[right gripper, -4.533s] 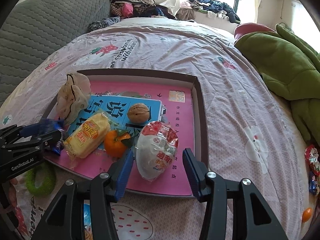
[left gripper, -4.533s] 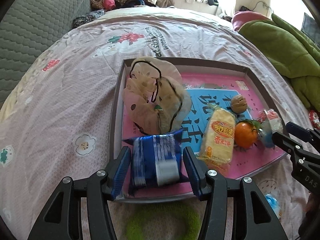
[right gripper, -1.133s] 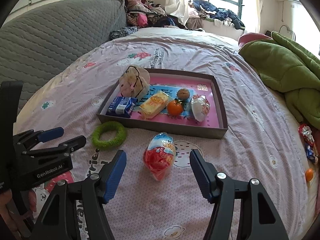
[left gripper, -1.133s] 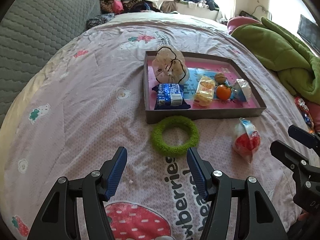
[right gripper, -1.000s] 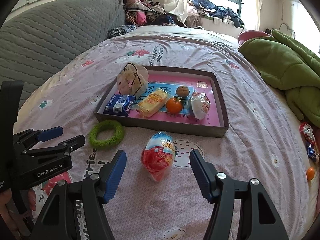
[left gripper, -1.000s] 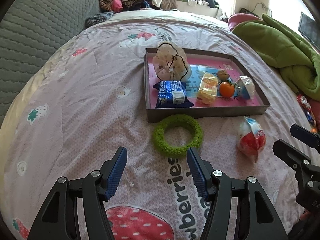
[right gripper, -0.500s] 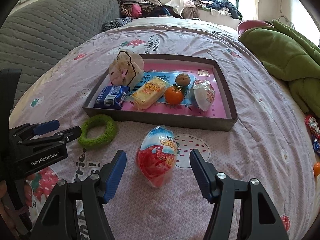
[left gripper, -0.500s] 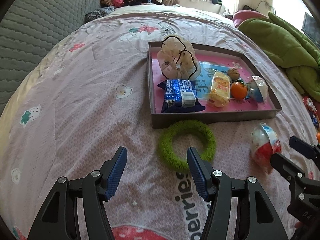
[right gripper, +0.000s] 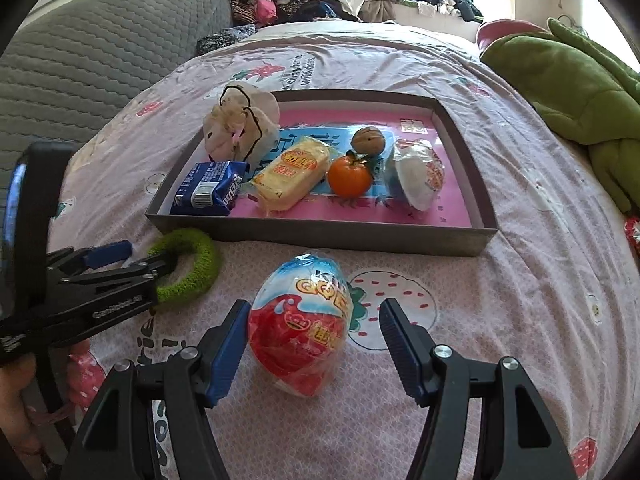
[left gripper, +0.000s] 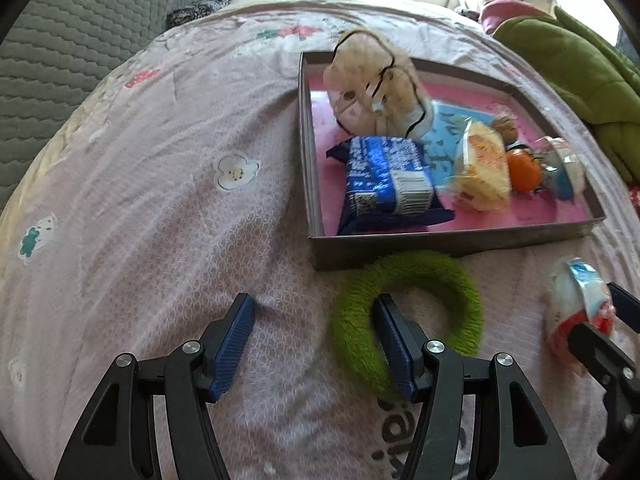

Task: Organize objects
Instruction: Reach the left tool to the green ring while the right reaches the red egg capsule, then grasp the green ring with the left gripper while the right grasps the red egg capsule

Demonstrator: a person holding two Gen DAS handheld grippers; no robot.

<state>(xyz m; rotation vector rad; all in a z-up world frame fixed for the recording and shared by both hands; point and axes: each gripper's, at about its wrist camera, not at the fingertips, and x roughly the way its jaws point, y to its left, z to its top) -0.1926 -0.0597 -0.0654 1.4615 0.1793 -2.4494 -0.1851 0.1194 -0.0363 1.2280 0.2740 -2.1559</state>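
Right gripper [right gripper: 314, 312] spread wide and holding nothing, straddling the surprise egg [right gripper: 304, 320]; left gripper [left gripper: 312, 304] likewise released, one finger over the hole of the green fuzzy ring [left gripper: 460, 284] and the other outside it on the bedspread [right gripper: 520, 300], so bracketing the ring's left arc. Judged as the moment just before two grasps, with both loose things lying on the soft quilt just in front of the tray [right gripper: 320, 232], the ring touching or nearly touching its near wall. Lower both sets of fingers until the pads reach the cloth without digging in, since soft bedding gives and wrinkles. For the ring: close across the arc, not the whole loop, and expect the plush to squash before it holds. For the egg: centre first, because the left pad looks almost against the wrapper while the right stands well off; squeeze gently at the widest part, as the glossy film probably slips and the rounded shell could squirt forward. Lift clear of the tray wall before moving in. Aim for bare pink floor, likely along the near edge or behind the tangerine [right gripper: 349, 180] and walnut [right gripper: 368, 140], away from the biscuit packet [right gripper: 208, 194].
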